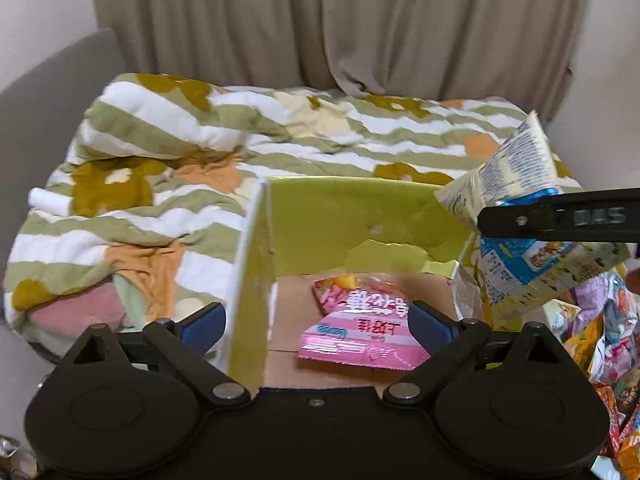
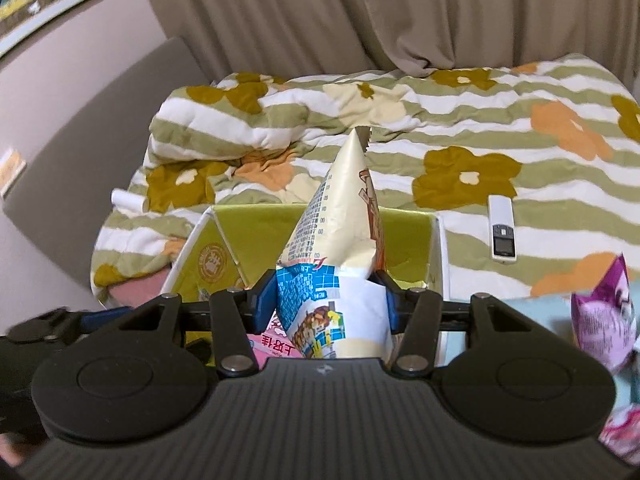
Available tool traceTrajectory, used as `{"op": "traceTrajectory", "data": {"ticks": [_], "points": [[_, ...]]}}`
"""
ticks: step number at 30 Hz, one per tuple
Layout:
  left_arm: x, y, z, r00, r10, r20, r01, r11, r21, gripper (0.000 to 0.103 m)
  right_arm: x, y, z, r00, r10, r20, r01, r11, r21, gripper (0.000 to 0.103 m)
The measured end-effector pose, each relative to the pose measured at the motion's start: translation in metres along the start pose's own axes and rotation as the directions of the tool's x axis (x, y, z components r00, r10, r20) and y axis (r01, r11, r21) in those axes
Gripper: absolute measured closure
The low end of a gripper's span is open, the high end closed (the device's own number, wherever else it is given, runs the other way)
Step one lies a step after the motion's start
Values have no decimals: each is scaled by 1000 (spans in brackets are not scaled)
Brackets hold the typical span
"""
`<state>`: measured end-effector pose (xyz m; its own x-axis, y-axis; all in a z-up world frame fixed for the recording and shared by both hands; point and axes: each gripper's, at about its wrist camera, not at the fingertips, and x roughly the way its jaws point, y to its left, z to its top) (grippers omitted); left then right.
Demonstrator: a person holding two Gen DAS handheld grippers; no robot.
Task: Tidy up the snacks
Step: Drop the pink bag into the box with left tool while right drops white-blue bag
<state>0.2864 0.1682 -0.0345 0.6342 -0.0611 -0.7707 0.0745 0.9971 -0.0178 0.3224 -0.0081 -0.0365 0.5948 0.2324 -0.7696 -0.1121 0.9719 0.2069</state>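
Observation:
An open cardboard box (image 1: 344,208) with yellow-green inner walls stands on the bed. A pink snack bag (image 1: 362,328) lies on its floor. My left gripper (image 1: 316,320) is open just above the box, its fingers either side of the pink bag, not touching it. My right gripper (image 2: 326,300) is shut on a cream and blue snack bag (image 2: 340,240) and holds it upright above the box's near edge (image 2: 256,220). This bag also shows at the right of the left wrist view (image 1: 516,176), with the right gripper's black finger (image 1: 560,220) across it.
A striped floral quilt (image 1: 200,152) covers the bed. A pile of mixed snack bags (image 1: 604,344) lies right of the box, with a purple bag (image 2: 604,312) among them. A white remote (image 2: 502,228) lies on the quilt. Curtains (image 1: 320,20) hang behind.

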Motion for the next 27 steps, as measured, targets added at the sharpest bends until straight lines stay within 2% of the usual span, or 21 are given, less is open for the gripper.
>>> {"op": "traceTrajectory", "data": {"ticks": [8, 9, 10, 11, 12, 18, 27], "points": [[-5, 11, -10, 998, 63, 7, -63, 996, -57, 3, 43, 0, 5, 995, -29, -91, 26, 999, -31, 36], [-5, 12, -10, 997, 71, 4, -71, 996, -59, 3, 47, 0, 6, 995, -38, -92, 35, 999, -35, 33], [-4, 14, -11, 997, 74, 0, -74, 995, -64, 3, 49, 1, 6, 995, -45, -87, 41, 998, -38, 28], [-3, 16, -12, 997, 74, -3, -74, 995, -73, 3, 50, 2, 5, 995, -53, -81, 50, 998, -38, 8], [-3, 18, -13, 997, 71, -6, -72, 994, -85, 3, 50, 1, 4, 996, -54, -72, 52, 998, -33, 0], [-9, 24, -21, 998, 58, -8, -59, 990, -128, 3, 31, -10, -9, 1000, -20, -22, 20, 1000, 10, 0], [-25, 18, -20, 998, 42, 35, -39, 996, -84, 3, -2, -4, -11, 999, -46, 2, 46, 999, -18, 0]]}}
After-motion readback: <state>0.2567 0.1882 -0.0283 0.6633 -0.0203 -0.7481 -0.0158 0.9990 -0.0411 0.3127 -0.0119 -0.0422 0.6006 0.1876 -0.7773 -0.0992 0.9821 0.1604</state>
